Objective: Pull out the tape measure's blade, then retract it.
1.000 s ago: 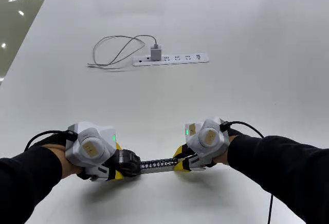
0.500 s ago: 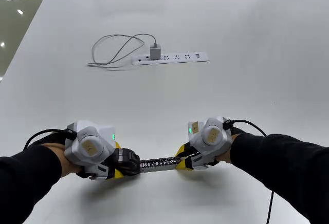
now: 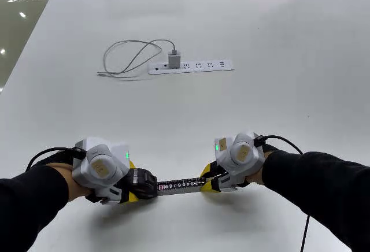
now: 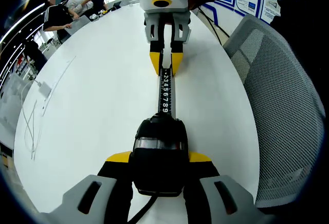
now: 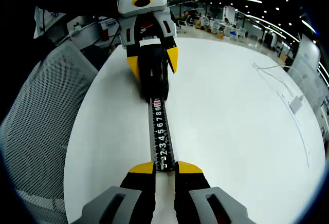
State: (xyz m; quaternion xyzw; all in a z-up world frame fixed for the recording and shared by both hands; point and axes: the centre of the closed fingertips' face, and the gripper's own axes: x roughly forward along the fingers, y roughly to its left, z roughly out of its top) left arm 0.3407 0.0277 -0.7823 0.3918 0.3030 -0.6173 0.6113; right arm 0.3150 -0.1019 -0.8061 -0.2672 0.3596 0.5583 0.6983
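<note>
Jaws of your left gripper clamp the case over the near tabletop; jaws of your right gripper pinch the blade tip. Extension looks partial; retraction not yet done.

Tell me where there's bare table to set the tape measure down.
Widest free patch: table between the power strip and the blade; also everything right of the strip. Crowded: the near edge, where the left gripper holds the tape measure and the right gripper pinches the blade's end, and the cable loop left of the strip.
</note>
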